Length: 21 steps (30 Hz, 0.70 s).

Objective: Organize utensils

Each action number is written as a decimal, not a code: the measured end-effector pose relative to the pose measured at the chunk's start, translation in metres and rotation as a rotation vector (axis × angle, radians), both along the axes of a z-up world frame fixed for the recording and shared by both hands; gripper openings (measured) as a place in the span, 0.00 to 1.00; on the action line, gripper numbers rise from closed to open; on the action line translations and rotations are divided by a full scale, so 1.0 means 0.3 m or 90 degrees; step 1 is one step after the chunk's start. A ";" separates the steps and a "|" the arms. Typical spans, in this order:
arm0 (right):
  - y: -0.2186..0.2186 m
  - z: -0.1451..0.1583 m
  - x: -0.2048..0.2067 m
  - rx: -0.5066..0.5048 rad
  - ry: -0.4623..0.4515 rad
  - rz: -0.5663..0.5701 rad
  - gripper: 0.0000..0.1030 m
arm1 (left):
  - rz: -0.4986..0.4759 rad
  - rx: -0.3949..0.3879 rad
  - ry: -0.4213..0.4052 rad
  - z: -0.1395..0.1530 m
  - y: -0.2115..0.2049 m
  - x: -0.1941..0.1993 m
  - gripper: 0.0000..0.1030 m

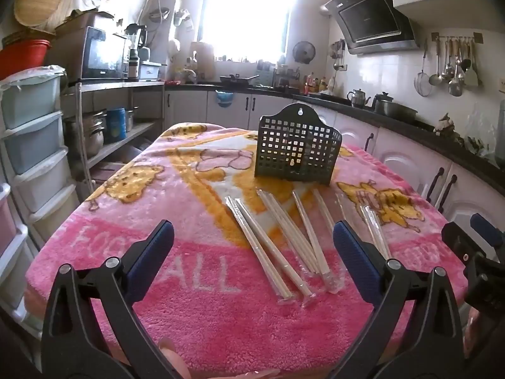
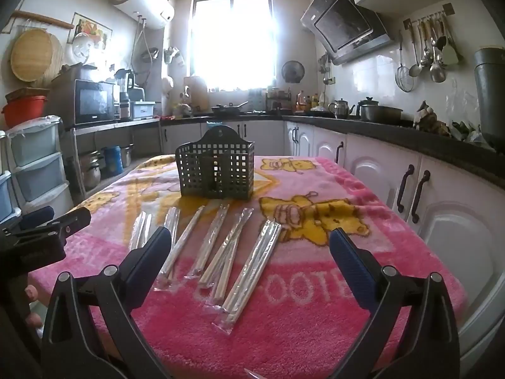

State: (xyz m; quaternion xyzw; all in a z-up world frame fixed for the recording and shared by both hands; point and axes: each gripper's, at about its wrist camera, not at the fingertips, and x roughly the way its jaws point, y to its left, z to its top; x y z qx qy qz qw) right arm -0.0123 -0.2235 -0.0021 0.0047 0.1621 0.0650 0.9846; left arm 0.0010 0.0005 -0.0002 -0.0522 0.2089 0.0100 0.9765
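Lying in clear wrappers before the dark holder, pale chopsticks are being approached by both empty claws, spread wide.

A pink fleece blanket with yellow cartoon figures covers the table. Left: plastic drawer tower, microwave, red basin. Right wall: range hood, hanging ladles. On the black countertop: kettle, lidded pot.
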 end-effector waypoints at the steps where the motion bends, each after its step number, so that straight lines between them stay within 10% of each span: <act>1: -0.005 -0.016 0.002 -0.002 0.002 -0.002 0.94 | 0.000 0.000 -0.002 0.000 0.000 -0.001 0.90; 21: -0.001 -0.019 0.009 0.000 0.006 -0.001 0.94 | 0.000 0.006 -0.011 -0.006 -0.004 -0.003 0.90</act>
